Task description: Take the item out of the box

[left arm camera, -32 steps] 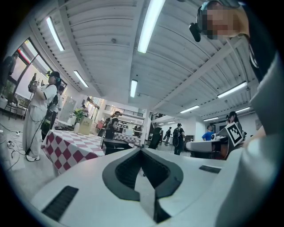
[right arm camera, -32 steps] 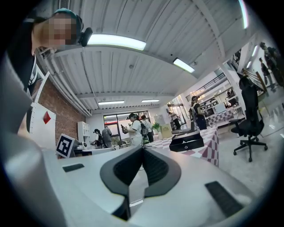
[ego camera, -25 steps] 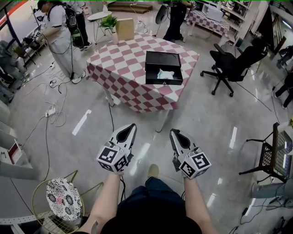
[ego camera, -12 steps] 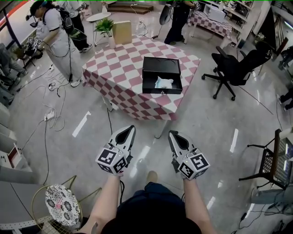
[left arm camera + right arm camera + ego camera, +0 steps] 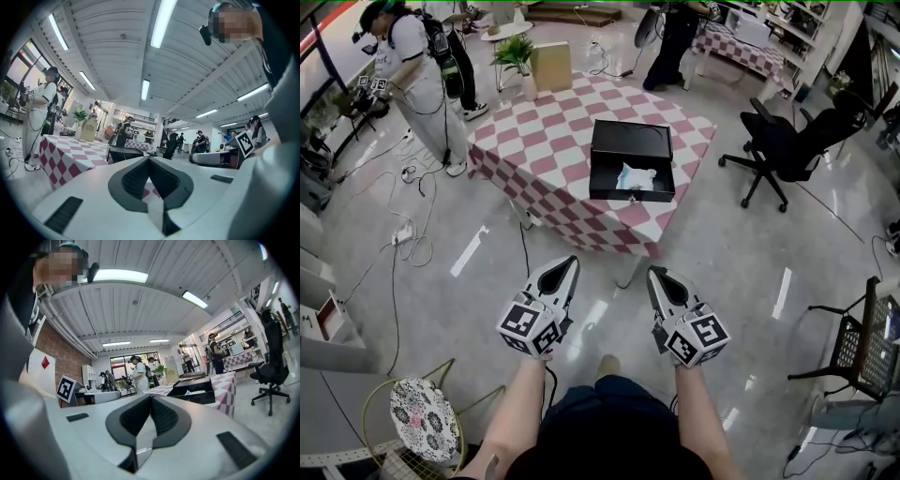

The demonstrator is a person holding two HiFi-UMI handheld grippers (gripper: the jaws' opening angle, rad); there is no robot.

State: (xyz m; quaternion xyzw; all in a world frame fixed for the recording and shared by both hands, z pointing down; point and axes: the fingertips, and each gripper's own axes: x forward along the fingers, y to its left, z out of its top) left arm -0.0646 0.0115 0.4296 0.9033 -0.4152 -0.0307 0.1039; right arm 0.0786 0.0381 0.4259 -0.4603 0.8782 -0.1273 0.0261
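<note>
A black open box sits on a table with a red-and-white checked cloth, near its front edge. A crumpled white and pale-blue item lies inside the box. Both grippers are held level over the floor, well short of the table. My left gripper is shut and empty; its tips meet in the left gripper view, with the box beyond. My right gripper is also shut and empty; ahead of it stand the box and the item.
A black office chair stands right of the table. A person stands at the left, with cables on the floor. A wire stool with a patterned cushion is at lower left, a black wire rack at right.
The table and box have come closer and shifted slightly right in the head view as I walk toward them. Both grippers keep their pose, still shut.
</note>
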